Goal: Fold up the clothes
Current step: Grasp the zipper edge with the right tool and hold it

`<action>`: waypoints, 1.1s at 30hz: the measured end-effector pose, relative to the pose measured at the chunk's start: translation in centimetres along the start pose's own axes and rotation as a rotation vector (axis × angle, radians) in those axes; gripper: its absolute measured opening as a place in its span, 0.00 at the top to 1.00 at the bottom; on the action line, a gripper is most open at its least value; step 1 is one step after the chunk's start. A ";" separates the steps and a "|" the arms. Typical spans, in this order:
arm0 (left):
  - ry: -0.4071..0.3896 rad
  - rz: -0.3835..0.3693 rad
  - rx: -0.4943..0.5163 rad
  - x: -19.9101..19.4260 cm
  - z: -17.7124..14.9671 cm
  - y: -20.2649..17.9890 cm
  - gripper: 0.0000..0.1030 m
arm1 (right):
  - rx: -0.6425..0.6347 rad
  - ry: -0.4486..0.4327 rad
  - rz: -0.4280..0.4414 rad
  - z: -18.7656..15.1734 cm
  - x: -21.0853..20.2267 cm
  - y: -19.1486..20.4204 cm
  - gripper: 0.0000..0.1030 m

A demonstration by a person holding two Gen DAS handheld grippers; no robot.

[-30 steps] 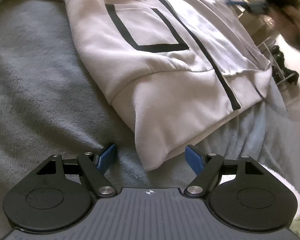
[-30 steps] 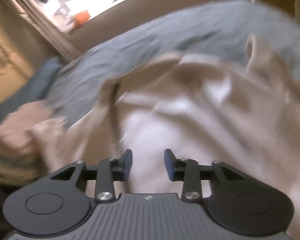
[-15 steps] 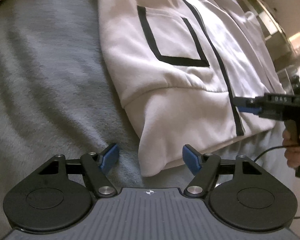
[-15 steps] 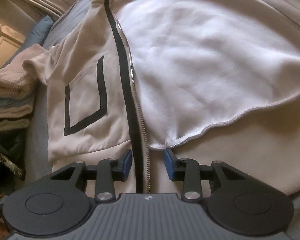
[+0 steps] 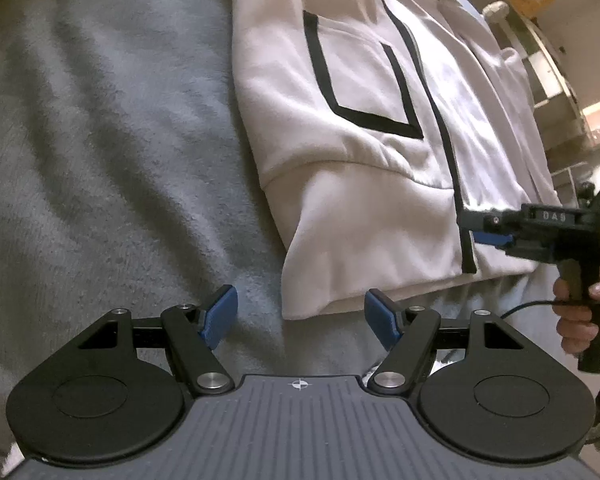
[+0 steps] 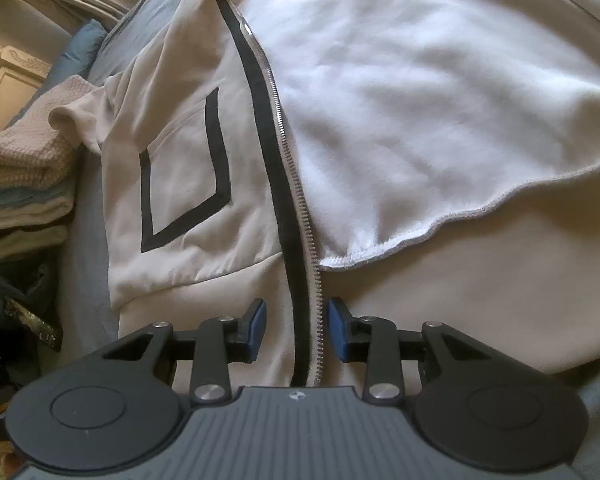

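the hoodie (image 6: 420, 120) lies flat on the bed (image 5: 100, 140), unzipped, its right front panel thrown back so the pale lining faces up, and the hem runs along the near edge of the bed toward me. i read that as a garment spread out for folding, with no fold made yet as far as i can see. the zipper (image 6: 296, 208) with its black tape runs straight down the middle to the hem, and the black-edged pocket (image 5: 360, 80) sits on the left panel.

my right gripper (image 6: 296, 328) has its jaws part open on either side of the zipper just at the hem; the pads are apart from the cloth, so nothing is grasped. i judge i put it there to take the centre of the hem.

my left gripper (image 5: 300, 316) has its jaws wide and released, with the left hem corner just ahead of the gap and only the blanket between the pads. that looks like a matching corner grab.

a stack of folded clothes (image 6: 24, 192) waits beside the hoodie, likely where it ends up.
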State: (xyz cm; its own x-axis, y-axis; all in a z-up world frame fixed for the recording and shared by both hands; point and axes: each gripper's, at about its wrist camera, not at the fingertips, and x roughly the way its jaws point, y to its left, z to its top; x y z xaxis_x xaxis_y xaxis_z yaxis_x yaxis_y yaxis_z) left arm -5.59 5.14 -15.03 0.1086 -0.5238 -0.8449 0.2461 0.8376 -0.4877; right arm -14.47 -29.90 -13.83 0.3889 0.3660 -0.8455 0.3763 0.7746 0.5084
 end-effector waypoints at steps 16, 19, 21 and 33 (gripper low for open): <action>-0.079 -0.118 -0.145 -1.0 0.4 2.1 0.32 | -0.174 -0.077 -0.120 -2.3 -0.2 3.0 0.95; -0.077 -0.141 -0.171 -0.8 0.8 2.5 0.32 | -0.123 -0.112 -0.129 -2.1 -1.1 1.9 0.95; -0.073 -0.128 -0.150 -0.6 1.0 2.3 0.32 | -0.097 -0.132 -0.134 -1.8 -1.7 1.2 0.95; -0.024 0.005 0.022 1.6 1.1 -1.6 0.44 | -0.063 -0.139 -0.135 -1.4 -1.5 -0.2 0.95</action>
State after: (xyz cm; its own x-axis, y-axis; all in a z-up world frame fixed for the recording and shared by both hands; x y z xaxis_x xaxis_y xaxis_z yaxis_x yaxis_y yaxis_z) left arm -4.75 2.80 -15.36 0.1326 -0.5233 -0.8418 0.2667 0.8368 -0.4782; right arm -16.26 -29.92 -12.91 0.4520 0.1855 -0.8725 0.3815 0.8440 0.3770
